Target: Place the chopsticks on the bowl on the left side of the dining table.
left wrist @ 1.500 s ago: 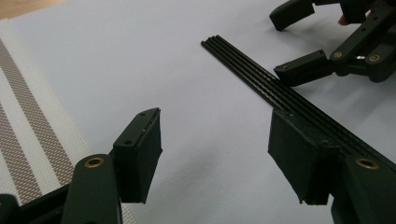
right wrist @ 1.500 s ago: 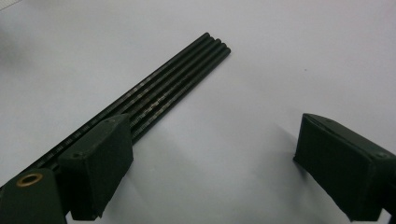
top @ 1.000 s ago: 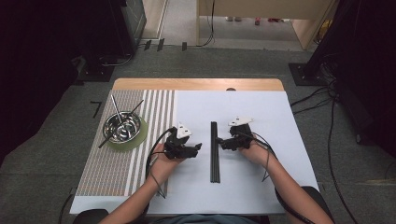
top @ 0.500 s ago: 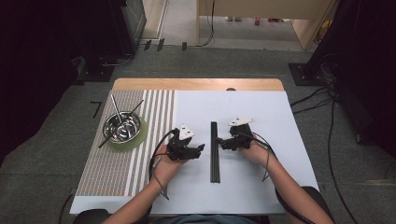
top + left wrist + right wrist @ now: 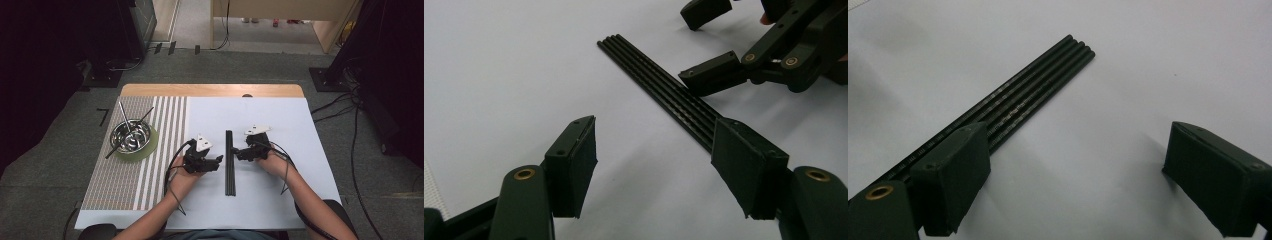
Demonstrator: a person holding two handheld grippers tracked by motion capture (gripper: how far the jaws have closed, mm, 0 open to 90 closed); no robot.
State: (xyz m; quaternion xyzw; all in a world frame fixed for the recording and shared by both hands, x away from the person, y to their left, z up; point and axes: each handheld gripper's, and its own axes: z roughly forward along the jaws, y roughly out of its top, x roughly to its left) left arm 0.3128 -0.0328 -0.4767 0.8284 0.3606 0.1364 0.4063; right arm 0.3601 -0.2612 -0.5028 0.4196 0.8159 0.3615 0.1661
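Between my left gripper [image 5: 220, 161] and right gripper [image 5: 235, 153], both jaws apart, the black chopsticks [image 5: 229, 162] lie lengthwise away from me, nearer the right.

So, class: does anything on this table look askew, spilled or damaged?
Nothing stands out. The black chopsticks lie neatly side by side on the white mat; two more sticks lean in the round steel bowl on its green coaster.
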